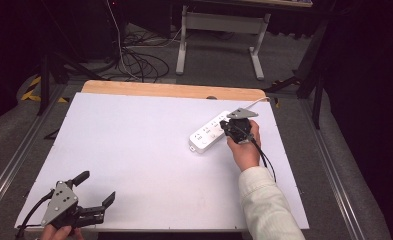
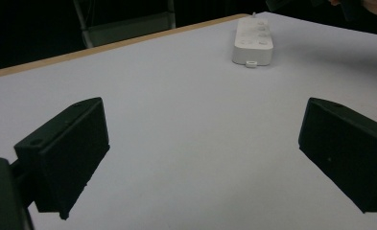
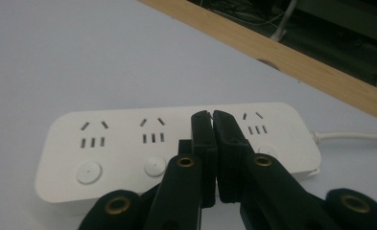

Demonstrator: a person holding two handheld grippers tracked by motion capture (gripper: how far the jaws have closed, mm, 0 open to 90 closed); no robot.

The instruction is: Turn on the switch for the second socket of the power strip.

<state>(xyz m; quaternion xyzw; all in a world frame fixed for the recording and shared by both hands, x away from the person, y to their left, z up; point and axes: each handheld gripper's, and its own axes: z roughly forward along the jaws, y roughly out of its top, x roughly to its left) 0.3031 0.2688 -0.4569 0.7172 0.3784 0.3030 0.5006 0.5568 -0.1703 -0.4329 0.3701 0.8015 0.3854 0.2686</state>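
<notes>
Sitting far right on the white table: one white power strip, three socket groups, three round buttons. Right gripper over it, jaws pressed together, gripping nothing. Left gripper near corner, jaws wide apart, empty.

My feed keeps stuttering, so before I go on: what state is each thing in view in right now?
Power strip: lying flat on the table, sockets up, nothing plugged in, white cord trailing off its far end.
Right tongs: shut, nothing between them, poised over the strip's buttons.
Left tongs: wide open, empty, at the near left corner.
Table: white top, wooden strip along the far edge.
</notes>
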